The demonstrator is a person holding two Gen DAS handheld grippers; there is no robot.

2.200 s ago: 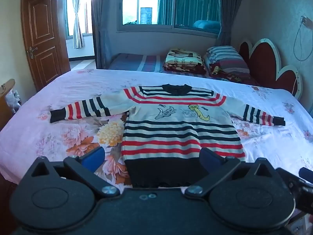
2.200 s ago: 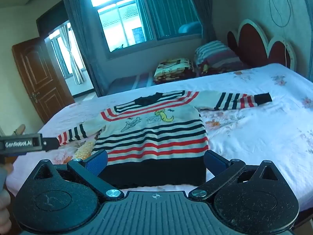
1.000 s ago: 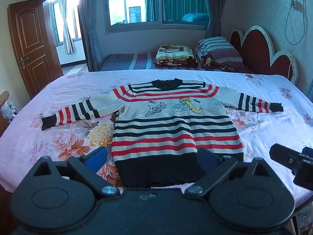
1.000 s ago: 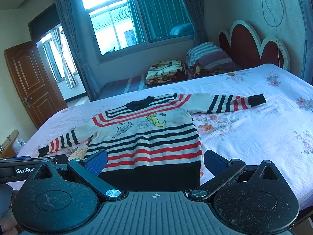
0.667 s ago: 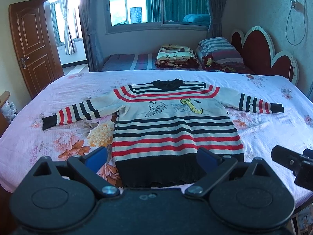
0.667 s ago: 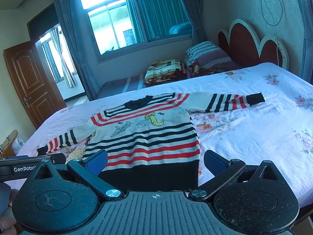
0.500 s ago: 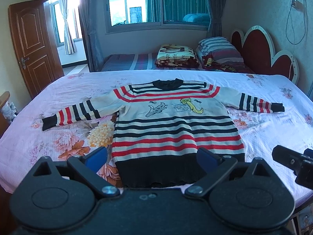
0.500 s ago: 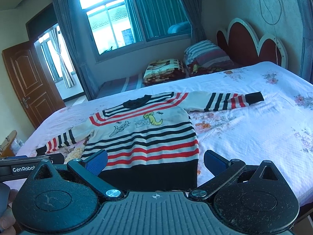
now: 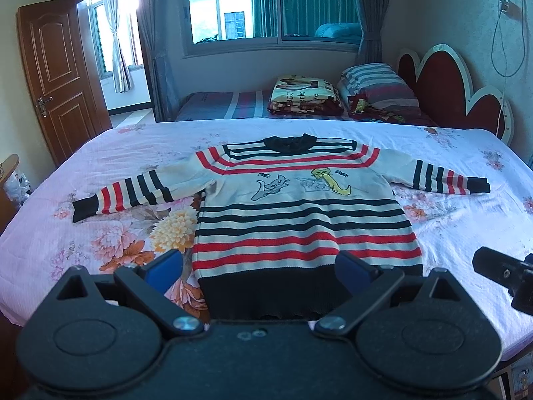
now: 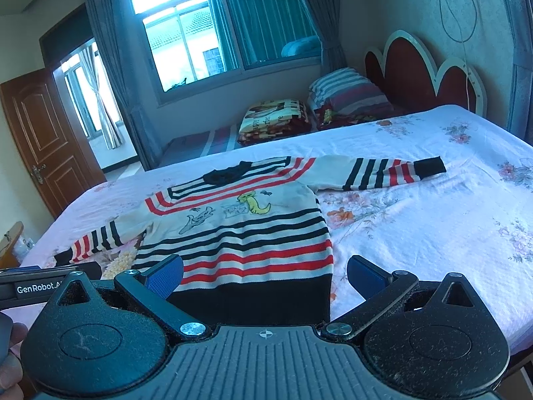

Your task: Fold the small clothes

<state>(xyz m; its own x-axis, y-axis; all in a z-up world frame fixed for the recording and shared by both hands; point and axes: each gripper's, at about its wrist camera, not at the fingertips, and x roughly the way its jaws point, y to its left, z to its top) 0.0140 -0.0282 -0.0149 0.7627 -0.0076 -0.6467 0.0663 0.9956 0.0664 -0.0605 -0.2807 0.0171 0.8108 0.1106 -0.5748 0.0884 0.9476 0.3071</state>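
A small striped sweater lies flat and face up on the bed, both sleeves spread out sideways, its black hem nearest me. My left gripper hovers open just short of the hem, nothing between its blue pads. My right gripper is open too, above the hem's right part. The right gripper's body shows at the edge of the left wrist view; the left gripper's body shows low on the left in the right wrist view.
The floral bedsheet covers a wide bed with a red scalloped headboard on the right. Folded blankets and a striped pillow lie on a second bed beyond. A wooden door stands open at left. A hand grips the left tool.
Both grippers have drifted a little, the sweater sitting slightly lower and nearer in view than a second ago. The sweater has not moved and both grippers stay open.
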